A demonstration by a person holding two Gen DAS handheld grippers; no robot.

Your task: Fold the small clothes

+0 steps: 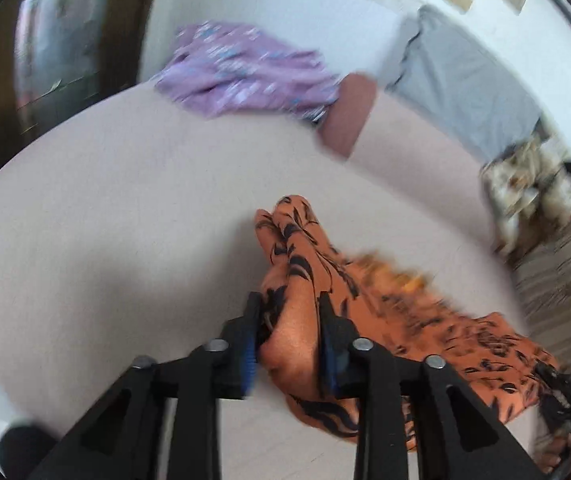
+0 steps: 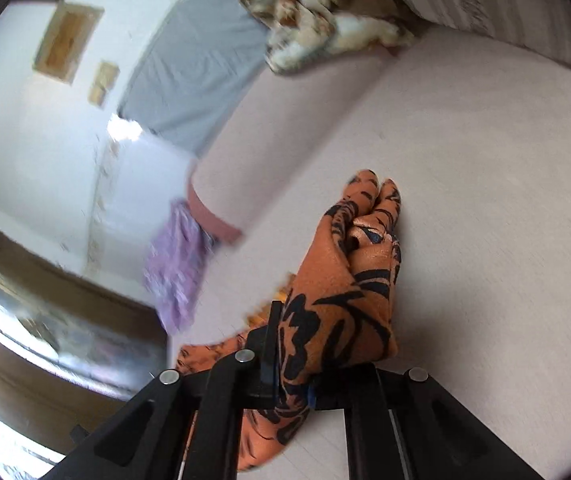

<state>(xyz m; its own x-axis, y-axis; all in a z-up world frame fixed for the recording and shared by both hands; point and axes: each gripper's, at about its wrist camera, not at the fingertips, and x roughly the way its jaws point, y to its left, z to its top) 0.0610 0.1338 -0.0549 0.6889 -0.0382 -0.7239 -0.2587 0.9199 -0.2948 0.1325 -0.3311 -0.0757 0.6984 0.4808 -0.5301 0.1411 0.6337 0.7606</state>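
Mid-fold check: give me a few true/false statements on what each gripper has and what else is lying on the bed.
1. Both grippers are shut on the orange cloth. True: the left gripper and the right gripper each pinch a bunch of it.
2. The orange cloth is plain. False: it bears black markings.
3. A purple cloth lies at the far edge of the bed. True.
4. The purple cloth is held by the right gripper. False: no gripper touches it.
5. A crumpled cream patterned cloth lies apart from the orange one. True.
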